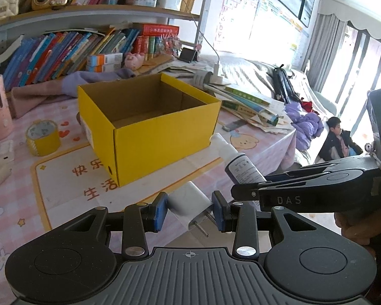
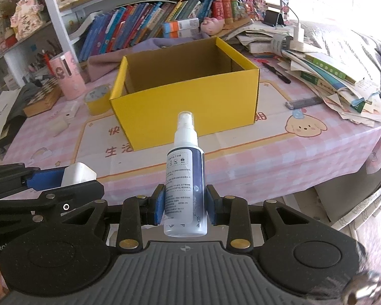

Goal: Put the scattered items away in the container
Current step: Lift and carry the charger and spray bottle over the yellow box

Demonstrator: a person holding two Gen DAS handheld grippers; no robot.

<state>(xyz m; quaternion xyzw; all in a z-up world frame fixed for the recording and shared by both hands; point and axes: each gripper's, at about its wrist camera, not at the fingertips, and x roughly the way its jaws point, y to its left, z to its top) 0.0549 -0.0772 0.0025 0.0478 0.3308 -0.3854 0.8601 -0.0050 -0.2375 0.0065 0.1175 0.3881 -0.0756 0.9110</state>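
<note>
An open yellow cardboard box stands on the pink checked tablecloth, and nothing shows inside it. My left gripper is shut on a white plug charger, prongs pointing toward the camera, held in front of the box. My right gripper is shut on a spray bottle with a white cap and dark label, nozzle pointing at the box. In the left wrist view the spray bottle juts from the right gripper at right. In the right wrist view the charger sits in the left gripper.
A yellow tape roll, small white items and a pink cylinder lie left of the box. A paper pile, a pen and a dark flat bar lie right. Books line the back. A person sits beyond the table.
</note>
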